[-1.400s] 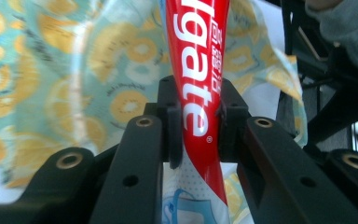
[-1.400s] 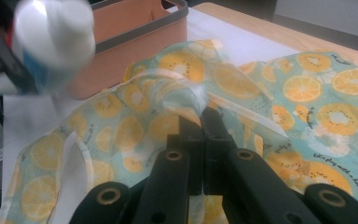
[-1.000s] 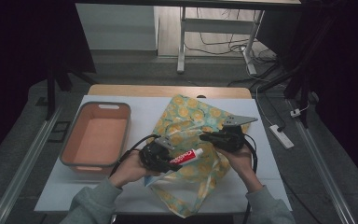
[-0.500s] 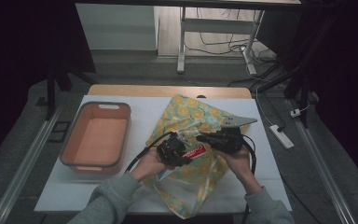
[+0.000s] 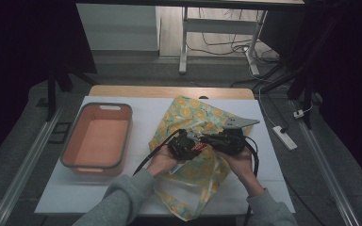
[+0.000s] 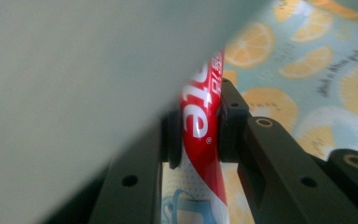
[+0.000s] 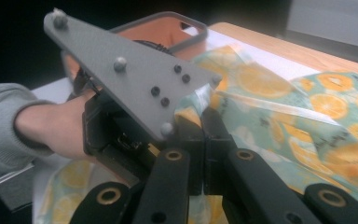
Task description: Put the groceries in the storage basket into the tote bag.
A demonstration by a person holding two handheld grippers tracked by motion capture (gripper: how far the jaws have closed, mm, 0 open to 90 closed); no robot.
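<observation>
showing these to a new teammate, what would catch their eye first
The bright orange-slice patterned bag spread over the middle of the white table stands out first, with both hands meeting on top of it. There the left hand-held gripper is clamped on a red and white toothpaste tube, while the right hand-held gripper is shut on the bag's edge. A salmon-coloured bin sits at the table's left.

toothpaste tube [image 6: 200, 140]: glossy plastic, smooth, printed red and white.
bag [image 5: 202, 117]: thin printed sheet with a slight sheen, creased, orange-slice pattern; plastic or coated cloth cannot be told.
left gripper [image 6: 198, 135]: jaws of matt black plastic, finely grained.
right gripper [image 7: 200, 135]: the same matt black plastic, brass-coloured metal inserts.
plate [image 7: 126, 70]: matt grey, finely speckled.
tray [image 5: 96, 141]: smooth matt plastic, orange with grey rim.
table [image 5: 169, 92]: light wood edge, matt white covering.
sleeve [image 7: 0, 121]: soft grey cloth.
</observation>
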